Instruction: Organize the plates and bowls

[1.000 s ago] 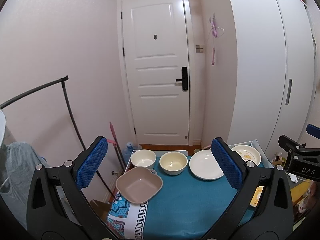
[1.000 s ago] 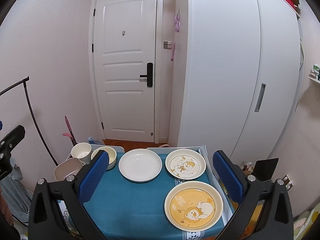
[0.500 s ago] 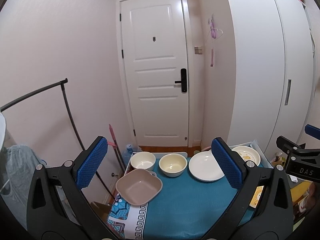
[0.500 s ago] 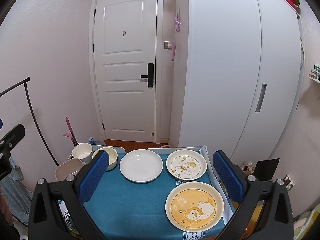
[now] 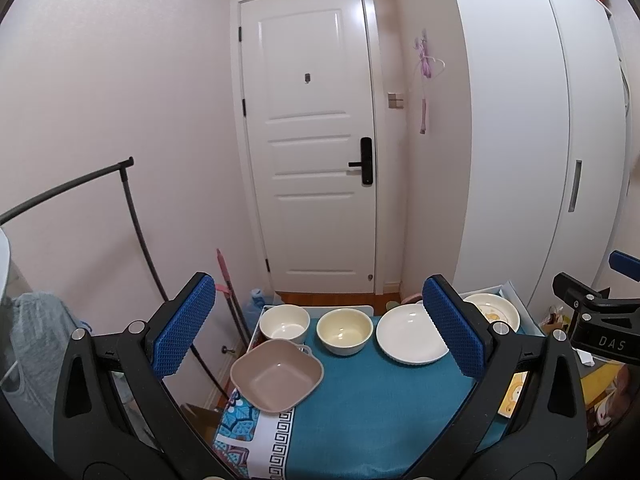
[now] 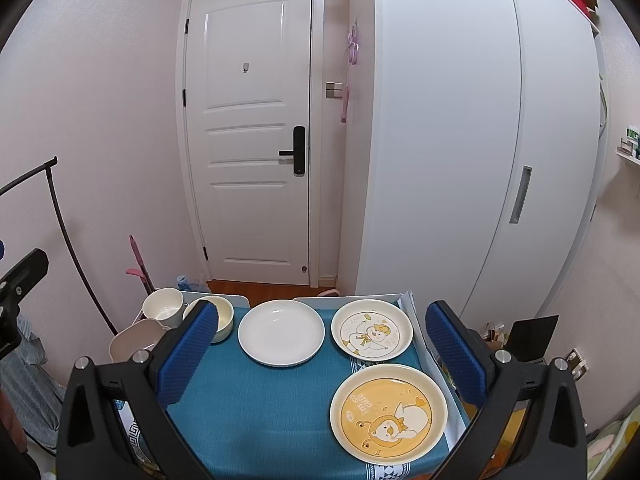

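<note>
Left wrist view: your left gripper [image 5: 318,334] hangs above the near edge of the desk [image 5: 380,412], its jaws spread wide and holding nothing. Between the blue pads you see a beige square bowl [image 5: 277,376] at the desk's left edge, on the teal cloth [image 5: 372,432]. Behind it, along the far edge, stand a white bowl [image 5: 284,322] and, just beside it, a cream bowl [image 5: 344,330]. To the right of those lies a plain white plate [image 5: 410,340], partly hidden by your right-hand pad, and beyond that the rim of a cartoon-printed plate [image 5: 494,312]. From the right wrist view, your right gripper [image 6: 322,354] is likewise released, jaws wide apart and empty, poised over the desk's near side. There the white plate [image 6: 281,332] sits mid-desk at the back, the pale cartoon plate [image 6: 372,334] just beside it on the right, and a yellow cartoon plate [image 6: 388,412] nearer you, in front of the pale one and close to it. The three bowls cluster at the far left, partly behind your left pad. A white door [image 6: 250,132] and a white wardrobe [image 6: 460,140] stand beyond the desk.
</note>
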{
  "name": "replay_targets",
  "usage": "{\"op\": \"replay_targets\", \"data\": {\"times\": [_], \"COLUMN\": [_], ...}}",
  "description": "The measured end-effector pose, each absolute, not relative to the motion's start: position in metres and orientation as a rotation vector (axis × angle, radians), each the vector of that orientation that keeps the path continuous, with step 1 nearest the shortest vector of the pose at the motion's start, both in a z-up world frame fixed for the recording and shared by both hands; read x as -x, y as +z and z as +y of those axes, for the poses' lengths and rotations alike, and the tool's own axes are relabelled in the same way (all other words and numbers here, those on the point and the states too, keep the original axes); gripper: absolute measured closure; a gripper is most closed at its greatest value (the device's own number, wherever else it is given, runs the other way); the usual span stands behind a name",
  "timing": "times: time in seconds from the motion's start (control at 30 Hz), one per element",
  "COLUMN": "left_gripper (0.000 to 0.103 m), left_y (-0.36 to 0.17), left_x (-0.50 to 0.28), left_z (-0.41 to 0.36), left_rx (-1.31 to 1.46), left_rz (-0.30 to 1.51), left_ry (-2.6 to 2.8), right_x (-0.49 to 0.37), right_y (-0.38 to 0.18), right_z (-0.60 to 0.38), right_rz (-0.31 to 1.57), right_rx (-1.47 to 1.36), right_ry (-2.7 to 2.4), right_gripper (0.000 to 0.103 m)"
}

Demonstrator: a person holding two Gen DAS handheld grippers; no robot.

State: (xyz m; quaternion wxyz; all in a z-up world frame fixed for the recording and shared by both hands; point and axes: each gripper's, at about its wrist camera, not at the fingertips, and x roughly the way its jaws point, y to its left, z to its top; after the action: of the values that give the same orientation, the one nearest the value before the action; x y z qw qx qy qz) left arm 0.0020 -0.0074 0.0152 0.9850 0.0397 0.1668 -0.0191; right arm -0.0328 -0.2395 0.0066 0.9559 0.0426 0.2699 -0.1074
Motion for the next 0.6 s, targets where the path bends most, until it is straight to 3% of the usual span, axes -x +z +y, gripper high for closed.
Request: {"op": "replay_targets", "data": {"times": [0.37,0.6], "left_gripper": [0.0,0.0], "left_y": [0.018,-0.02], "left_x": [-0.038,-0.094], "left_z": [-0.013,-0.058], "left_rx": [-0.081,-0.127], "left_rz": [0.387,0.515], "left_ry": [-0.115,-0.321], "right_x": [0.028,0.028], "right_y": [0.003,-0.026], "right_z": [-0.259,-0.298], "right_rz": [0.574,0.632], "right_rx": [-0.136,-0.196], "right_ry": [-0.171,-0.21], "right_gripper": [0.0,0.0]}}
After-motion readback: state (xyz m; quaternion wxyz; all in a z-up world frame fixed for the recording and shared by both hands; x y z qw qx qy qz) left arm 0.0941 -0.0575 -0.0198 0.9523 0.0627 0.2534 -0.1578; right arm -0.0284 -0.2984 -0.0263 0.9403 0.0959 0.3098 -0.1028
